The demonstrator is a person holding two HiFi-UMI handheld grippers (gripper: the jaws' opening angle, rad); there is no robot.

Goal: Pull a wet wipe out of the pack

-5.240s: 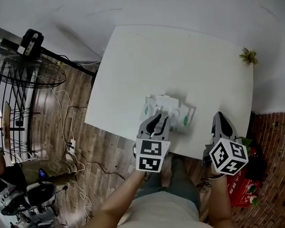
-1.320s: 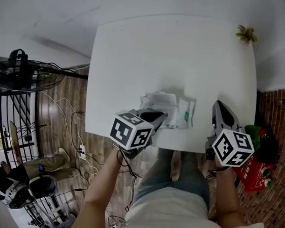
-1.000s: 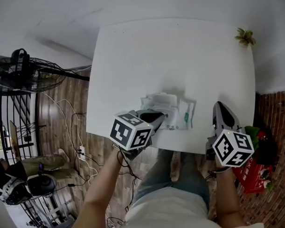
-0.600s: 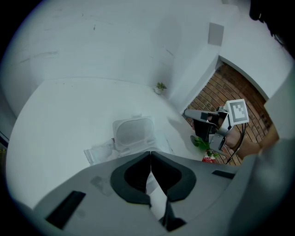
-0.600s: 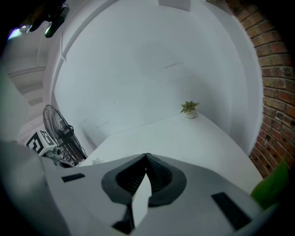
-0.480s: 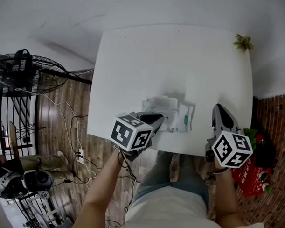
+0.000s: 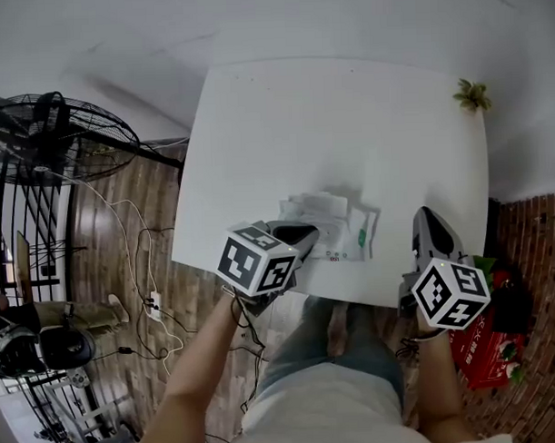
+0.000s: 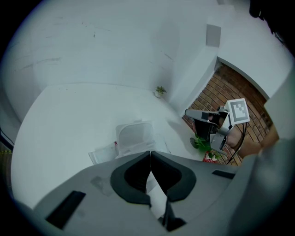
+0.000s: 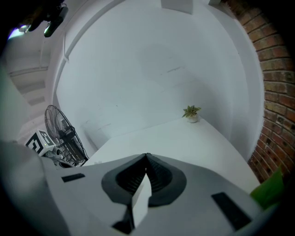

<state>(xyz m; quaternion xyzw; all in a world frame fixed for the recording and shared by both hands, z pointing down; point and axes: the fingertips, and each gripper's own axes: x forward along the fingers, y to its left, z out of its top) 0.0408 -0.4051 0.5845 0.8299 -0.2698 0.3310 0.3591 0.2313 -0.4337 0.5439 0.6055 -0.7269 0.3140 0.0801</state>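
Pack [image 7: 343, 230] lies flat on the counter [image 7: 347, 123] near its front edge. The left gripper [image 7: 305, 231] is just beside the pack's left end, jaws closed tip to tip with nothing we can see between them, and the right gripper [image 7: 426, 214] sits apart to the right, also closed and empty. We expect the wipe to be limp, damp and easy to tear, and the pack light enough to lift with it, so pinch low on the raised white piece [image 7: 318, 205] at the top and probably pin the pack. We can't tell if that piece is lid flap or wipe, and the left gripper's body hides the pack's near end.
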